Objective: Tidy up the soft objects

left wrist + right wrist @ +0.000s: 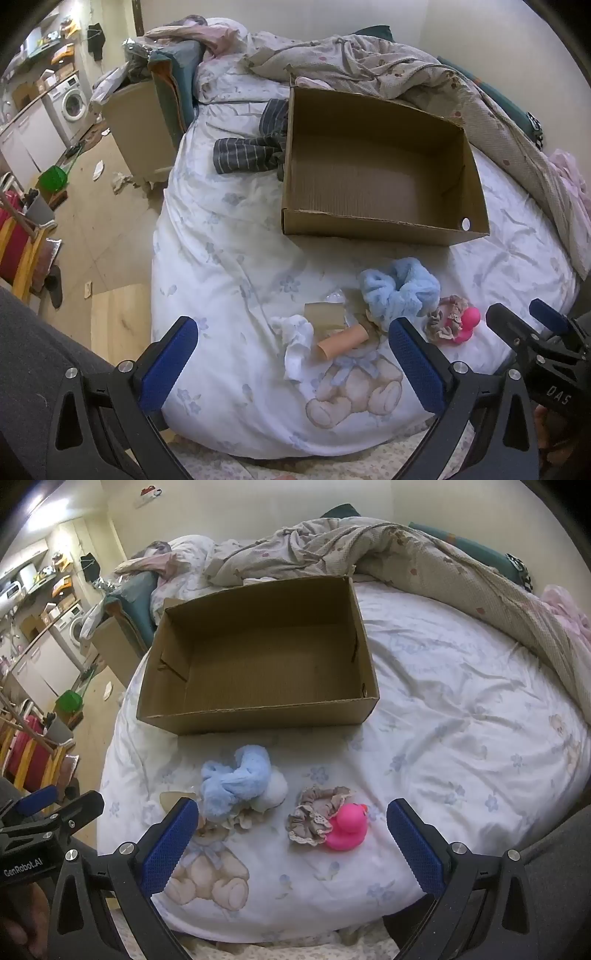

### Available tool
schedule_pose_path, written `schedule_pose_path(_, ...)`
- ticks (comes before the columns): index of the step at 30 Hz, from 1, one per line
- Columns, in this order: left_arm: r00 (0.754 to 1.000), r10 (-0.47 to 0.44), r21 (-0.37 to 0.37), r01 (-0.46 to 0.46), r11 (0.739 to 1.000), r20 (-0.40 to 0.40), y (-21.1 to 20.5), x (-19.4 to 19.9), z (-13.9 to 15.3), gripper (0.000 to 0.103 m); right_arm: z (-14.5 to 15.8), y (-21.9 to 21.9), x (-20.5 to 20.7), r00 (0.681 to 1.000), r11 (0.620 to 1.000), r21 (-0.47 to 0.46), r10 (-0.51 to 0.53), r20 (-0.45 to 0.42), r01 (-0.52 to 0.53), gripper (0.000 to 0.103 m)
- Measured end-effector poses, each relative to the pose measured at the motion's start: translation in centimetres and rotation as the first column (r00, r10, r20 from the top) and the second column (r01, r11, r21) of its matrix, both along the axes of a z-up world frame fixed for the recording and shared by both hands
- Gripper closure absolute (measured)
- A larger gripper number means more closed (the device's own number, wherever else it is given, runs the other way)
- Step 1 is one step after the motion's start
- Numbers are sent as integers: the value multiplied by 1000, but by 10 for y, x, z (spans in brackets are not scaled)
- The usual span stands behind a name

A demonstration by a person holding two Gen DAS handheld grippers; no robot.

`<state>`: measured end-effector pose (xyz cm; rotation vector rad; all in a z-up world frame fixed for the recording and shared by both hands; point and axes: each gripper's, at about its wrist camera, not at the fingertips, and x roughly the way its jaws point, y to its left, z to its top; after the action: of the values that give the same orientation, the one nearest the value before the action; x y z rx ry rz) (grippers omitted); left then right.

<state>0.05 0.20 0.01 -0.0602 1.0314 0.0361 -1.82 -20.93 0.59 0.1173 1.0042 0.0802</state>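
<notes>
Left claw (293, 363): blue-padded fingers spread wide, holding nothing, poised over the near edge of the bed (229, 236). Between its fingers lie a crumpled white cloth (297, 341) and a tan cardboard tube (341, 341), touching each other, with a flat piece of brown card (325, 314) just behind.

Right claw (293, 843): fingers likewise spread wide and empty, over the same near edge. Between its fingers sit a pink rubber duck (349, 829) and a beige lace-trimmed scrunchie (314, 818), the two touching.

Soft items on the quilt, nearest first: fluffy light-blue scrunchie (236, 777), just left of the beige one, with a white pom-pom (273, 788) against its right side. A teddy-bear print (210, 875) marks the quilt cover below them.

Cardboard box (258, 716): open-topped, nothing inside, resting on the bed beyond the soft items.

Further out: striped dark garment (251, 149) against the box's left wall; rumpled beige blanket (388, 70) behind the box.
</notes>
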Motion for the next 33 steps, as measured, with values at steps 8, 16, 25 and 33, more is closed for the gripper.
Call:
schedule_pose_path(8, 1000, -6, -7, 6, 1000, -6, 6, -2, -5, 0, 0, 0, 0, 1000, 1000, -7, -2, 6, 2, 0)
schedule_pose_path(16, 1000, 1, 10, -1, 1000, -14, -1, 0, -5, 0, 3, 0, -1, 1000, 1000, -9, -8, 0, 8, 0)
schedule_pose_path(25, 1000, -11, 24, 11, 1000, -15, -4, 0, -5, 0, 1, -1, -1, 1000, 1000, -8, -8, 0, 8, 0)
schedule_pose_path(33, 1000, -12, 25, 13, 1000, -15, -5, 0, -6, 0, 0, -1, -1, 1000, 1000, -9, -8, -3, 8, 0)
